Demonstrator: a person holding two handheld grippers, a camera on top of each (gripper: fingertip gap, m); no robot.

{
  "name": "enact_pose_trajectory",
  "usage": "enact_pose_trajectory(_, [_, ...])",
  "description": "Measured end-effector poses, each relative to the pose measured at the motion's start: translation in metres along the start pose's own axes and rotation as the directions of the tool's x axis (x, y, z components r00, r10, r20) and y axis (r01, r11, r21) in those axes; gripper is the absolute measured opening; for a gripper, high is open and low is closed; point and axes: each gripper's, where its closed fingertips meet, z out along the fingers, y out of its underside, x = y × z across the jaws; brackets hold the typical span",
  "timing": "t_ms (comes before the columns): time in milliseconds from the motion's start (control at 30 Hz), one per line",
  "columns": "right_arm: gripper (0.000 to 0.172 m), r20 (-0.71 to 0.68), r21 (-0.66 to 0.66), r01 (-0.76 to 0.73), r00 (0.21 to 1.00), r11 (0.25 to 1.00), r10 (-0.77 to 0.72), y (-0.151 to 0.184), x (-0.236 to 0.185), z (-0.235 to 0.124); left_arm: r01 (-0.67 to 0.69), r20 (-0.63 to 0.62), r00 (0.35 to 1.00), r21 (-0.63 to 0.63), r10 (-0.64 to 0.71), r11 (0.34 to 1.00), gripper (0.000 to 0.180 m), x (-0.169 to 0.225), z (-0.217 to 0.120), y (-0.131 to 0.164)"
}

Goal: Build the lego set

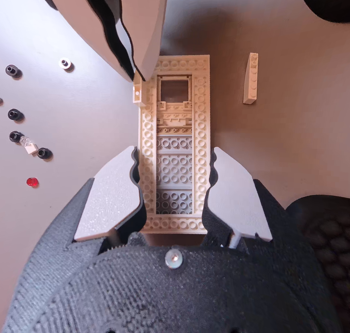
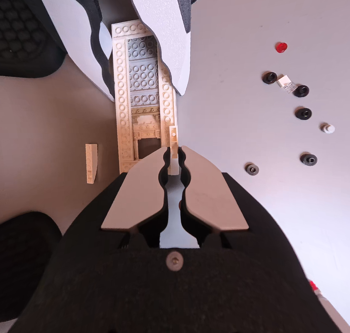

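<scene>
Grey tabletop (image 1: 75, 106) carries everything. Biggest item: long cream-coloured plastic brick assembly w/ grey plates inside (image 1: 174, 172), lying underside-up, hollow tubes showing. Left gripper (image 1: 174, 165) is spread wide around the near end of the assembly, both black pads pressed on its long sides. Right gripper (image 2: 173, 153) is nearly closed, pads pinching a narrow cream hollow brick (image 2: 173, 146) that stands at the assembly's far-end edge, touching its rim. Cream curved slope brick (image 1: 251, 77) lies alone, apart on the other side. Small bits scattered further off: black round studs (image 1: 16, 114), grey round stud (image 1: 65, 63), red translucent round stud (image 1: 32, 182), tiny clear and white pcs (image 1: 28, 144).
</scene>
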Motion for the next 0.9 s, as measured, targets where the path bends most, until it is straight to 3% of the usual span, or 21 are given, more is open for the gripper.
enact_pose_trajectory(600, [0.008, -0.177, 0.114, 0.145, 0.976, 0.983, -0.124, 0.0006, 0.0006, 0.0008, -0.015, 0.017, 1.0, -0.011, 0.015, 1.0, 0.073, 0.0009, 0.0, -0.0003])
enact_pose_trajectory(900, [0.01, -0.159, 0.006, 0.136, 0.978, 0.991, -0.133, 0.0067, -0.0006, 0.0022, -0.034, 0.04, 0.999, -0.034, 0.036, 0.999, 0.073, 0.003, 0.0006, 0.0008])
